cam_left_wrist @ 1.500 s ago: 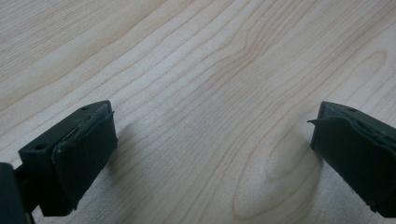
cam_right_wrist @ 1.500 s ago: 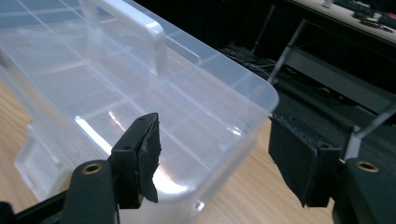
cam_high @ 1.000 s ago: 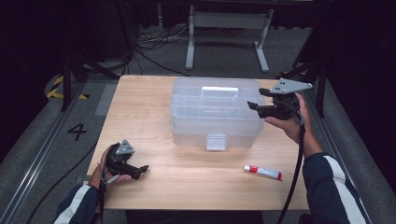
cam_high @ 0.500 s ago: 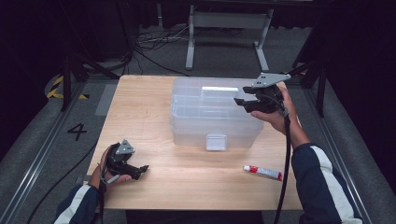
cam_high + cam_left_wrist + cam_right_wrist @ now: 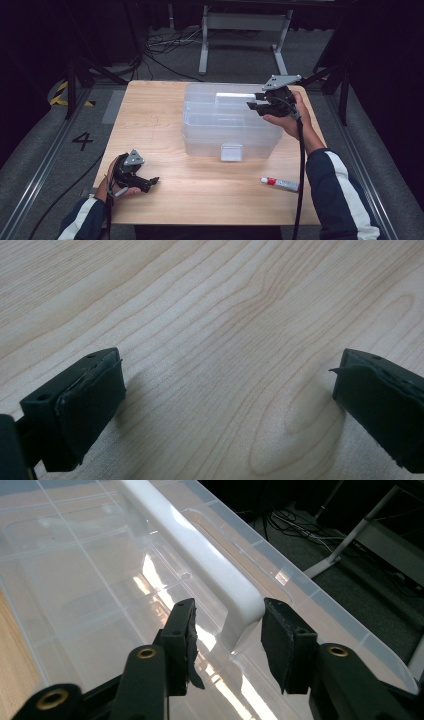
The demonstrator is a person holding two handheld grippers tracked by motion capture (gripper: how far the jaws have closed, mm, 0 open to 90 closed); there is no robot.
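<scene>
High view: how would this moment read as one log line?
right gripper closing around white lid handle, not gripping | left gripper open, resting on table

Lit table, dark room around it.
Overhead light glares off my clear box lid point(image 5: 150, 575); soft shadows lie under my left gripper point(image 5: 225, 405) pads; near jaws slightly blurred, high view grainy.
</scene>
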